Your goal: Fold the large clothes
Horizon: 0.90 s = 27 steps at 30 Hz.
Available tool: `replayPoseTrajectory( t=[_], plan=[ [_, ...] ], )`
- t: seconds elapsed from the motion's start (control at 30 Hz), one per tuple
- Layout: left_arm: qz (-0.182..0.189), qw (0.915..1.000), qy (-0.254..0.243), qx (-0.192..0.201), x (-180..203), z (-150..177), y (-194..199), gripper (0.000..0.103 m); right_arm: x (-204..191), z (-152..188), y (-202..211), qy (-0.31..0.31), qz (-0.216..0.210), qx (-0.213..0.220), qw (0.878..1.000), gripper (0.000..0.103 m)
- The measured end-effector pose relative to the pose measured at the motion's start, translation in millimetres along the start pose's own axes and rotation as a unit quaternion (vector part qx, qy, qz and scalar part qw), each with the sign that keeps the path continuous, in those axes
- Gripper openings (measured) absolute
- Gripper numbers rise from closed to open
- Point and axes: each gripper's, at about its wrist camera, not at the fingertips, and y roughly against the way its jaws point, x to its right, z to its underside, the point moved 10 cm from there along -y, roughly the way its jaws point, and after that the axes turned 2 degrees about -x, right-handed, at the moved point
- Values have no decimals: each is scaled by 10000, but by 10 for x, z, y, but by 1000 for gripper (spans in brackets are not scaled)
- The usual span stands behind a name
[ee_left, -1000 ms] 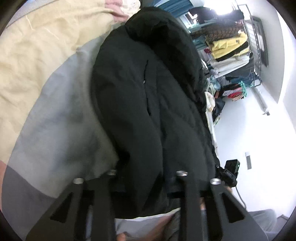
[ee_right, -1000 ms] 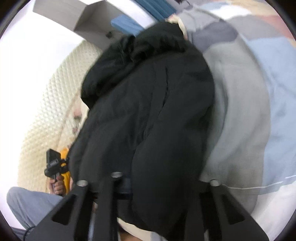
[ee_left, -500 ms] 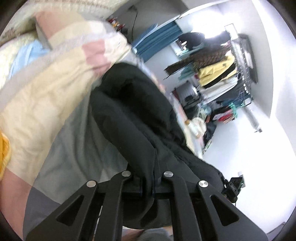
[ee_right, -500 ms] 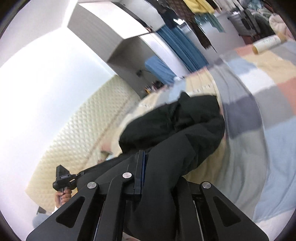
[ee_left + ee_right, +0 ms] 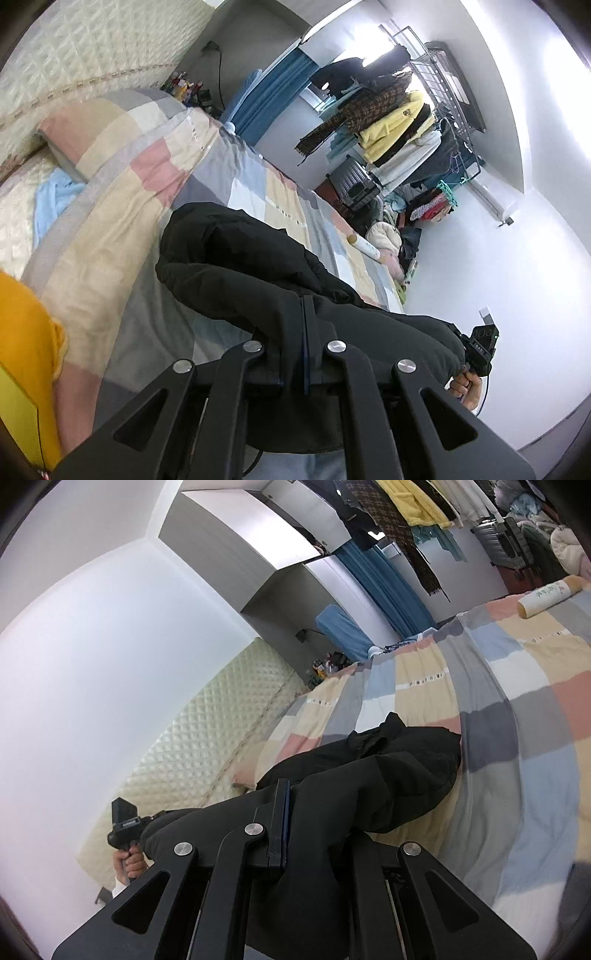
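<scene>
Over the patchwork bed [image 5: 110, 229], the black coat [image 5: 258, 273] trails forward from both tools, its far end resting on the quilt; left gripper [image 5: 306, 325] and right gripper [image 5: 282, 805] each pinch its near edge.

Two wrist fisheyes, close over a black coat [image 5: 258, 273], facing along the bed [image 5: 517, 672], sharing coat and bedspread

A jacket [image 5: 258, 266] lies across the bed's quilt [image 5: 122, 229] — headboard [image 5: 207, 746] behind it, a roll [image 5: 546, 594] at the far edge, clothes rack [image 5: 413, 122] beyond.
</scene>
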Motion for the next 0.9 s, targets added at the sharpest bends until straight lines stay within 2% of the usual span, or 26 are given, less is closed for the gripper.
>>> replayPoseTrajectory(
  t=[0.17, 0.33, 0.5, 0.7, 0.83, 0.9],
  plan=[
    [-40, 9995, 240, -188, -25, 217, 155, 6, -91, 289, 162, -109, 2, -91, 9999, 6],
    [-179, 9986, 398, -307, -81, 255, 134, 6, 5, 294, 76, -322, 99, -128, 9994, 6],
    [-397, 9965, 509, -531, -224, 154, -6, 7, 171, 107, -122, -478, 184, -231, 9984, 6],
    [-727, 9932, 561, -712, -251, -194, -268, 7, 503, -290, -478, -867, 338, -306, 9952, 6],
    [-1238, 9866, 528, -927, -338, -496, -553, 8, 762, -561, -828, -931, 691, -410, 9924, 6],
    [-1617, 9803, 442, -1046, -414, -627, -730, 9, 897, -647, -1002, -1000, 837, -469, 9904, 6]
  ],
)
